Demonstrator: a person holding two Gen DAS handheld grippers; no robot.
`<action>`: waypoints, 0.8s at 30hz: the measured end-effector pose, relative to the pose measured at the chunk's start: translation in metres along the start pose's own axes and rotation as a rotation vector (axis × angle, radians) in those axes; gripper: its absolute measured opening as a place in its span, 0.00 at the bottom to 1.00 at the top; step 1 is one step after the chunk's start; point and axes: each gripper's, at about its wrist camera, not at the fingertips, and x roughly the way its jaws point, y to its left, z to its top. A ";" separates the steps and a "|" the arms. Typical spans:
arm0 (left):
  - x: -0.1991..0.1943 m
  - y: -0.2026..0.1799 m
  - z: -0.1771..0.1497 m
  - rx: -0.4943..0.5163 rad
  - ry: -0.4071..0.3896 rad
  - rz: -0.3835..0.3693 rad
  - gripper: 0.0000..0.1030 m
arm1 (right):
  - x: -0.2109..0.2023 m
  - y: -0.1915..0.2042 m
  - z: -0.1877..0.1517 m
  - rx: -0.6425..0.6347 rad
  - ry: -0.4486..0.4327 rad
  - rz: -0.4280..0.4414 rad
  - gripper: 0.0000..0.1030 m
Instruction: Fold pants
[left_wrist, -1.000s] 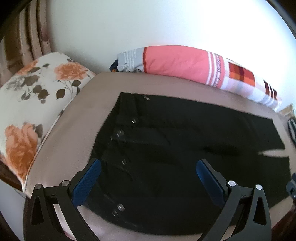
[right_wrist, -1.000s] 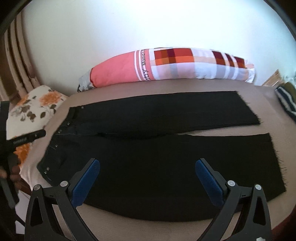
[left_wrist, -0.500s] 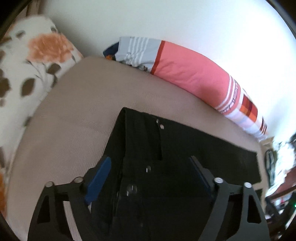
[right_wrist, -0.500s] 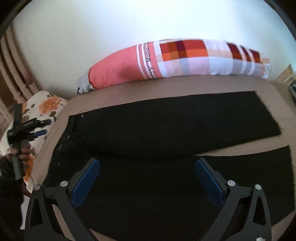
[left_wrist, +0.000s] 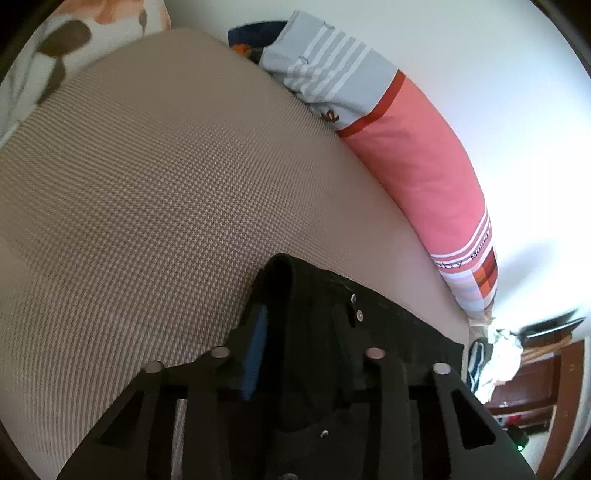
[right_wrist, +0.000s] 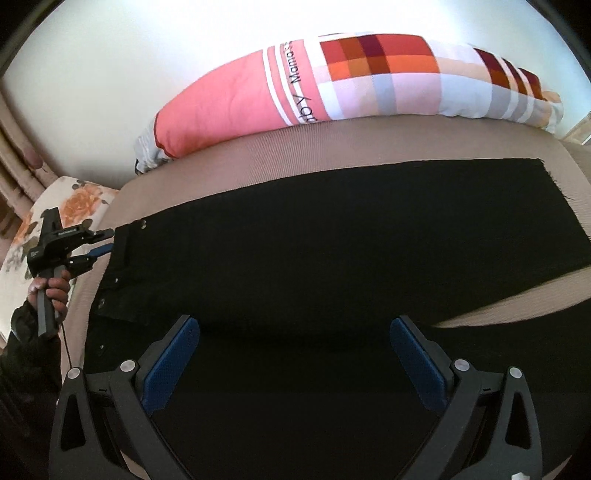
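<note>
Left claw (left_wrist: 295, 354) closing on pants (left_wrist: 332, 332) waistband

pants (right_wrist: 332, 236): matt black cloth | bed cover (left_wrist: 155, 192): rough woven beige | pads (right_wrist: 170, 365): textured blue

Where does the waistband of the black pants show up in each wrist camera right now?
Left wrist: waistband at bottom centre, between the left gripper's jaws.
Right wrist: waistband at left, beside the left gripper.
Shared landmark: the pink striped pillow.
</note>
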 end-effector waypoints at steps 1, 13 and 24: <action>0.003 0.001 0.001 0.009 0.011 -0.008 0.28 | 0.003 0.002 0.002 -0.003 0.003 0.000 1.00; 0.033 -0.012 0.013 0.114 0.094 -0.150 0.26 | 0.032 0.010 0.020 -0.038 0.025 -0.001 1.00; 0.047 -0.025 0.010 0.135 0.070 -0.141 0.09 | 0.045 0.002 0.059 -0.115 -0.004 -0.004 1.00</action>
